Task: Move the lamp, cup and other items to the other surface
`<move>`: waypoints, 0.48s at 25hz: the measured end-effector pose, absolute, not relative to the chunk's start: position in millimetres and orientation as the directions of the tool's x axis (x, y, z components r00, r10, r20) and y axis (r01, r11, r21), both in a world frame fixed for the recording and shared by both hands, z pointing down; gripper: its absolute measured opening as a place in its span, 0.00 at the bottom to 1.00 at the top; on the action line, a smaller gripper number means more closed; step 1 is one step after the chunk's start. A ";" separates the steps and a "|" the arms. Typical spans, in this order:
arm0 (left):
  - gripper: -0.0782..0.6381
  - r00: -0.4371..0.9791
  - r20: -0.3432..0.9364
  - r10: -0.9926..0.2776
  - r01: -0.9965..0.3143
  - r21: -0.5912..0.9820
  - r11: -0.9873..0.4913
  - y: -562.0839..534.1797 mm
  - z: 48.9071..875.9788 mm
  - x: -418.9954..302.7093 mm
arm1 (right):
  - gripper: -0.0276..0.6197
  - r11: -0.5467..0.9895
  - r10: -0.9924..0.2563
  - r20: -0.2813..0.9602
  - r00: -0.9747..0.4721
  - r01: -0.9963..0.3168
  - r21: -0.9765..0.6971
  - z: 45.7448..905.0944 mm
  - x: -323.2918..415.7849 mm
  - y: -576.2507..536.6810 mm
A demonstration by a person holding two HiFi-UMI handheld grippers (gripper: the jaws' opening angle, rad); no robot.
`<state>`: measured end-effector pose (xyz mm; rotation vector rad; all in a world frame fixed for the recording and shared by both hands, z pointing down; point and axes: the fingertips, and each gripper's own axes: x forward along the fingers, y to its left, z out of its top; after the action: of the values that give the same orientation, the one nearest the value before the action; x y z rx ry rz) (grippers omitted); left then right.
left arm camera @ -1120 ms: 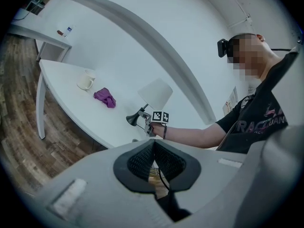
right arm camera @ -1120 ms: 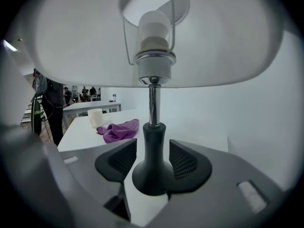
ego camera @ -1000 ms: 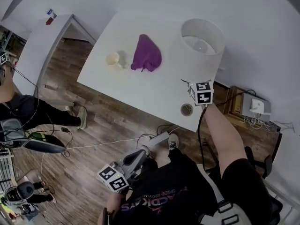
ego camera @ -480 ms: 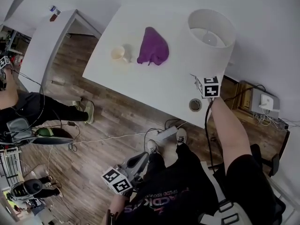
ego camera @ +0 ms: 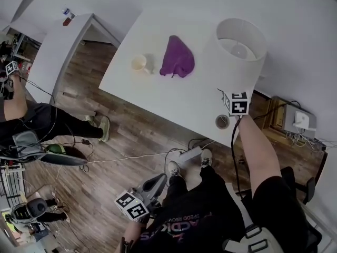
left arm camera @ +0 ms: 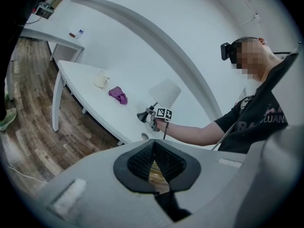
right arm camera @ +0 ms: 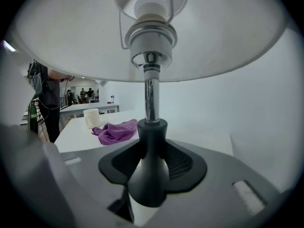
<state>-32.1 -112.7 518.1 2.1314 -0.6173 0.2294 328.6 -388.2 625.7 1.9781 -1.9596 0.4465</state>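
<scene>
Though the jaws of the right gripper (right arm camera: 149,148) have just been closing and now pinch the dark base of the lamp (ego camera: 238,49), nothing looks moved yet: lamp, cup (ego camera: 139,63) and purple cloth (ego camera: 177,57) all sit on the white table (ego camera: 158,96). The left gripper (left arm camera: 154,148) hangs pressed together, empty.

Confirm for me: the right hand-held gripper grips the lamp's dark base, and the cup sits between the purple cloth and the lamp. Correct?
One thing is wrong. The right hand-held gripper does grip the dark base of the lamp, its jaws having just closed on it, but it is the purple cloth that lies between the cup and the lamp. The head view shows it.
</scene>
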 end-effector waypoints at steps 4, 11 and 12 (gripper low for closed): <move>0.11 0.854 0.381 -0.353 -0.516 0.701 -0.492 -112.7 515.0 -32.9 | 0.28 -0.003 -0.915 0.404 0.006 -1.000 0.008 617.4 321.9 -371.3; 0.11 0.862 0.371 -0.345 -0.504 0.698 -0.508 -113.4 510.2 -19.3 | 0.28 0.028 -0.938 0.346 -0.033 -0.999 -0.017 583.2 320.1 -355.2; 0.11 0.864 0.367 -0.343 -0.500 0.697 -0.513 -113.2 509.3 -16.2 | 0.28 0.031 -0.939 0.343 -0.034 -0.999 -0.014 579.6 322.6 -352.6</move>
<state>-16.2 -113.2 509.3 2.1594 -0.6087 0.2283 322.6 -352.6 579.6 2.0001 -2.0681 0.3686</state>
